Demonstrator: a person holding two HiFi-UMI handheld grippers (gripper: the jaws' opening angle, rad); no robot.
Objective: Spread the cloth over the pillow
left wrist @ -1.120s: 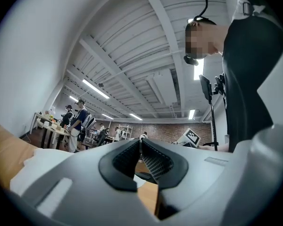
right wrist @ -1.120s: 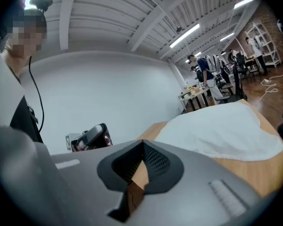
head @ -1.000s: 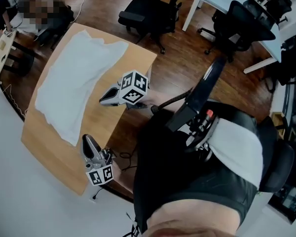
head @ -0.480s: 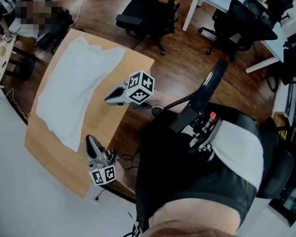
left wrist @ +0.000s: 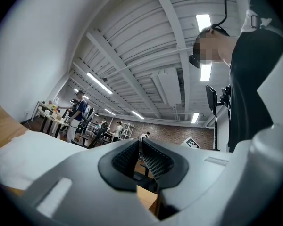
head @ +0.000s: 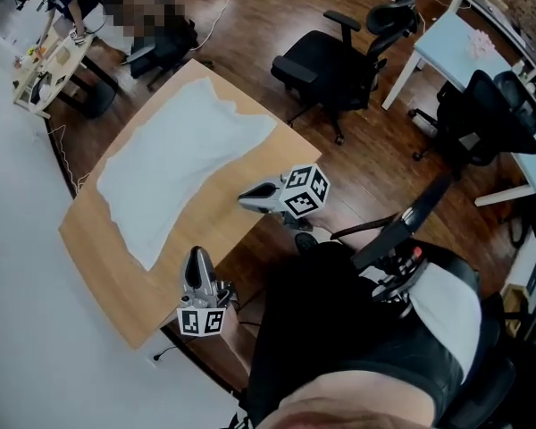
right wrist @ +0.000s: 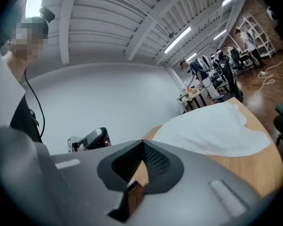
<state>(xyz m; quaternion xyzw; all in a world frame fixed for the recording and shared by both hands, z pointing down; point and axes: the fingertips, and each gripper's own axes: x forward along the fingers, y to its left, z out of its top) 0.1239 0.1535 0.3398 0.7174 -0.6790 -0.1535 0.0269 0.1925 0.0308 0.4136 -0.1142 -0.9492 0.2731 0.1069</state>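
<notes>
While held by the near edge of the surface (head: 107, 257), well apart from the cloth (head: 183, 164): left gripper (head: 195, 256) and right gripper (head: 243, 200) fingers (left wrist: 156, 164) pressed together, empty. Cloth spread flat mid-surface; pillow not visible beneath. Judged done, bar smoothing 1 wrinkled far corner.

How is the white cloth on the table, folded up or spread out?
Spread out. The white cloth lies open and mostly flat over the wooden table, with only wavy edges.
</notes>
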